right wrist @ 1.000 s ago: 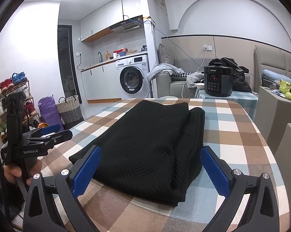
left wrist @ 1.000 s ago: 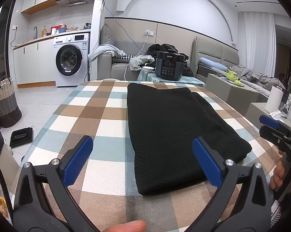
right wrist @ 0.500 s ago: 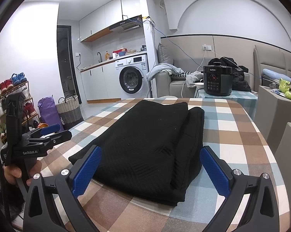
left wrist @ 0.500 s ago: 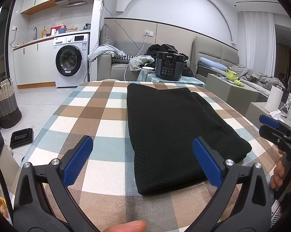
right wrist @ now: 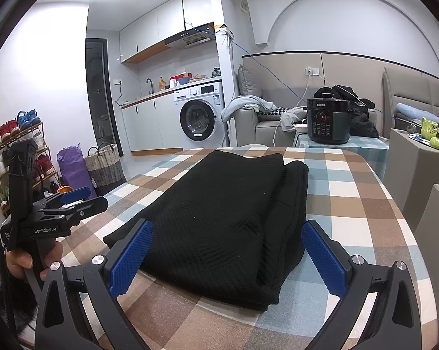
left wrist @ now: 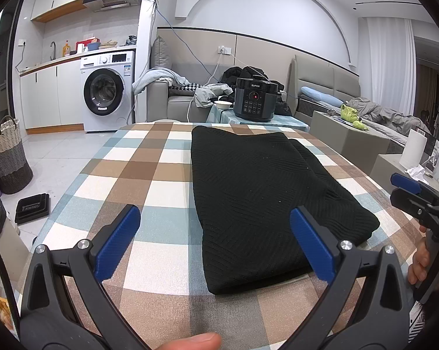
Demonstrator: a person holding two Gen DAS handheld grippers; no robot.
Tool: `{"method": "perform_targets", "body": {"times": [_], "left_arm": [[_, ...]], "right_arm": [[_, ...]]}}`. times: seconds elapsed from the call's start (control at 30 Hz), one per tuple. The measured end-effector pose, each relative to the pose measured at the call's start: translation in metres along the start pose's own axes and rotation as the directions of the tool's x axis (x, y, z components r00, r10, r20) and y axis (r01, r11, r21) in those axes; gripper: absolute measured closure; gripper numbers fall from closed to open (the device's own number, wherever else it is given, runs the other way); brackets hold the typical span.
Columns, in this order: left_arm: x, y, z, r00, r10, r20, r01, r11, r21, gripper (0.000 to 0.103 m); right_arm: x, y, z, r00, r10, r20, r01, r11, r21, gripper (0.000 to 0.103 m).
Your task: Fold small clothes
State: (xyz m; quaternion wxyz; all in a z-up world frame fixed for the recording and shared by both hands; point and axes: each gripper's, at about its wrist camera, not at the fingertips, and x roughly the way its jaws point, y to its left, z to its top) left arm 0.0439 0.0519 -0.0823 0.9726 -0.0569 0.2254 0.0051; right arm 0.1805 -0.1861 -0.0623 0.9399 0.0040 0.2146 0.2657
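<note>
A black knit garment (left wrist: 263, 192) lies folded lengthwise on the checked tablecloth (left wrist: 138, 175), its long side running away from me. It also shows in the right wrist view (right wrist: 219, 215). My left gripper (left wrist: 216, 242) is open and empty, held just before the garment's near left corner. My right gripper (right wrist: 228, 256) is open and empty, held before the garment's near right end. Each gripper shows in the other's view, the right one (left wrist: 414, 198) and the left one (right wrist: 70, 204), both open.
A black pressure cooker (left wrist: 256, 99) stands on a small table beyond the far edge. A washing machine (left wrist: 107, 93), a sofa with clothes (left wrist: 178, 87), a woven basket (left wrist: 6, 154) and a shoe rack (right wrist: 12, 145) stand around the room. A paper roll (left wrist: 413, 151) is at right.
</note>
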Motion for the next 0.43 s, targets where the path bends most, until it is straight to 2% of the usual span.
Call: {"method": "perform_targets", "body": {"times": [0.43], "left_arm": [[0.0007,-0.0003,0.0006,1.000,-0.005,0.002,0.005,1.000,-0.001,0.001]], "right_arm": [[-0.0004,0.0005,0.0001,1.000,-0.001,-0.001,0.001,1.000,0.001,0.000]]}}
